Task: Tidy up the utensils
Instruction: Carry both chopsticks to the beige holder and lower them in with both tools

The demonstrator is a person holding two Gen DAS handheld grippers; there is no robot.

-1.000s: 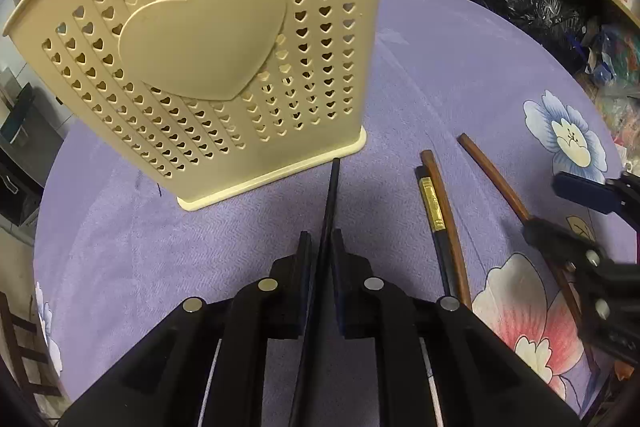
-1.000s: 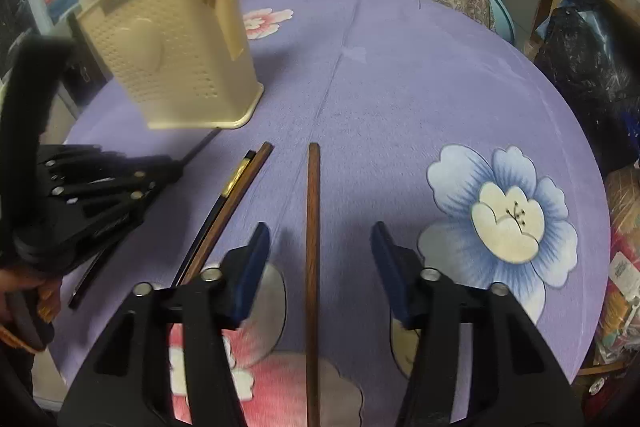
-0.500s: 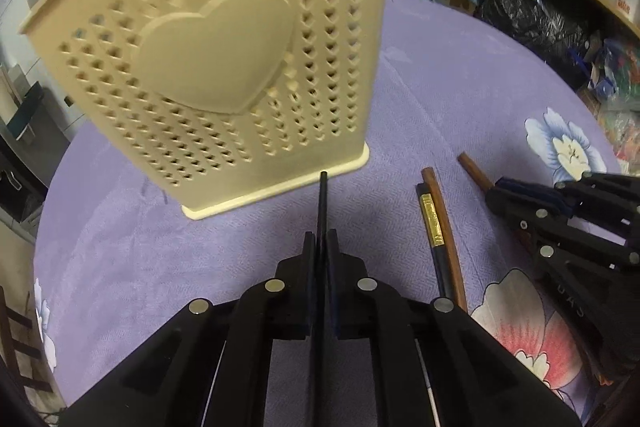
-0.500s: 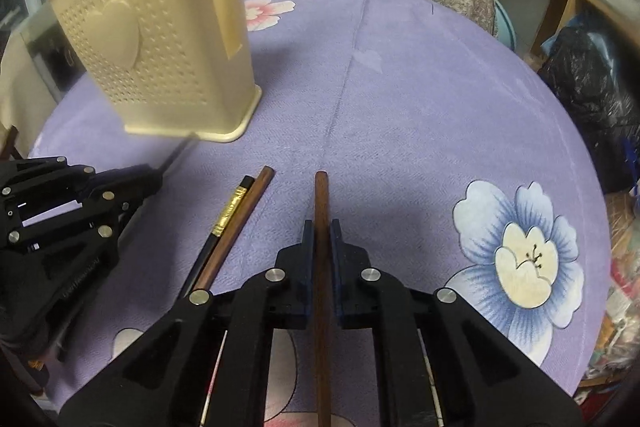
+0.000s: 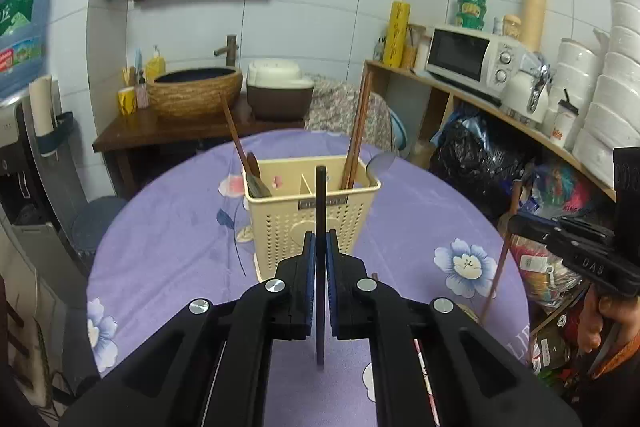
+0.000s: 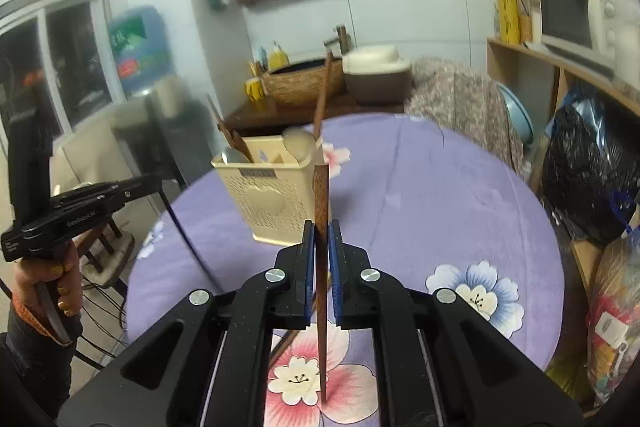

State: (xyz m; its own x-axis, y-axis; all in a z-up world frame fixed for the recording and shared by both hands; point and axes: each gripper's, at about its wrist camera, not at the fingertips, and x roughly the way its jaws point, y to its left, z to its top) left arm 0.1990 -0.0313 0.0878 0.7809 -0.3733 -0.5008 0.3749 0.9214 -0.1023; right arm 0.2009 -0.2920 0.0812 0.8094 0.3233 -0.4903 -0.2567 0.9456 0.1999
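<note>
Both chopsticks have left the table since the earlier frames. The left hand-held gripper point(image 5: 319, 247) is clamped on the black chopstick point(image 5: 320, 199), the right hand-held gripper point(image 6: 321, 239) on the brown chopstick point(image 6: 321, 203), both short of the utensil basket point(image 5: 312, 223). Pinched thin, either could pivot and miss its compartment.

holder label point(image 5: 322, 202) unreadable – crossed by black chopstick point(image 5: 320, 199)

Tablecloth point(image 5: 168, 235): purple, blue-white and pink flowers
Utensil holder point(image 5: 280, 223): cream, heart-shaped holes
Left chopstick point(image 5: 320, 203): black
Right chopstick point(image 6: 321, 203): dark brown wood
Gripper pads point(image 6: 309, 259): blue
Microwave point(image 5: 472, 57): white
</note>
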